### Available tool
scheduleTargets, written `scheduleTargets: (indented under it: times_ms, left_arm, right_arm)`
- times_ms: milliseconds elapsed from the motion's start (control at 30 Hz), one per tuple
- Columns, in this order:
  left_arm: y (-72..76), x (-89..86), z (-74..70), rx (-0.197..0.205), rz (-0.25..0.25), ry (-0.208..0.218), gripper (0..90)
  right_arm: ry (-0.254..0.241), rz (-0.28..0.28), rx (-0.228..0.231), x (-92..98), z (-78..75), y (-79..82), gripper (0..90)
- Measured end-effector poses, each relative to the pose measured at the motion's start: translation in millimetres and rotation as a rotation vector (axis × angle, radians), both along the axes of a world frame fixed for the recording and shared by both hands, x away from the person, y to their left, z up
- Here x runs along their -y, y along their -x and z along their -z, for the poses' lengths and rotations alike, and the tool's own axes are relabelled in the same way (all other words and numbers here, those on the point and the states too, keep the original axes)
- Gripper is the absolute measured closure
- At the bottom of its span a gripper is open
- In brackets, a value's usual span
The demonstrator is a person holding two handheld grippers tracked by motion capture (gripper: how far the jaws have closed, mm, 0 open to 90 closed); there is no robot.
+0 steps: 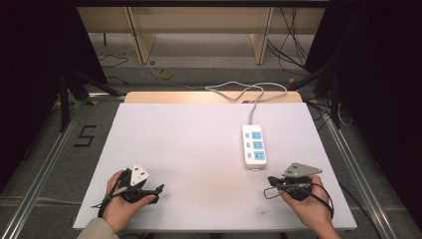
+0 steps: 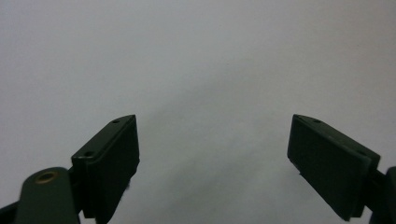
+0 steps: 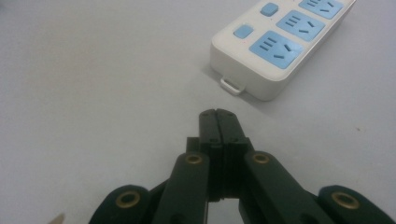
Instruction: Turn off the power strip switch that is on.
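one power strip with three blue sockets, two grippers

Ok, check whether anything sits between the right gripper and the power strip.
Nothing visible does. The right gripper, jaws shut and empty, points toward the near end of the power strip, and between them there is just bare white table. The strip's cord runs off its far end, away from the gripper.

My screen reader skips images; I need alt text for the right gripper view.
The right gripper, its black jaws shut together and holding nothing, points at the near end of a white power strip with blue sockets, lying on a white table.
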State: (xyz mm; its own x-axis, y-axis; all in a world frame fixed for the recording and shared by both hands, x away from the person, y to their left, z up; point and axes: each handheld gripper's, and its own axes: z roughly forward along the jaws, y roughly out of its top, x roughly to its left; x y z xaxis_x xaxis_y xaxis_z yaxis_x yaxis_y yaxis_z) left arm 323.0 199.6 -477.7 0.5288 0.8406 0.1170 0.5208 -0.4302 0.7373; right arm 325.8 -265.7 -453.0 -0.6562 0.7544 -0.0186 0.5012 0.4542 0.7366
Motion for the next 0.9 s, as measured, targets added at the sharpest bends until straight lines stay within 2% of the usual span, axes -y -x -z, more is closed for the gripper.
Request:
scheduleTargets:
  times_ms: [900]
  left_arm:
    - [-0.2,0.7,0.1,0.0,0.0,0.008,17.2]
  right_arm:
    - [0.0,0.02,-0.009,-4.6,-10.1,-11.9,90.0]
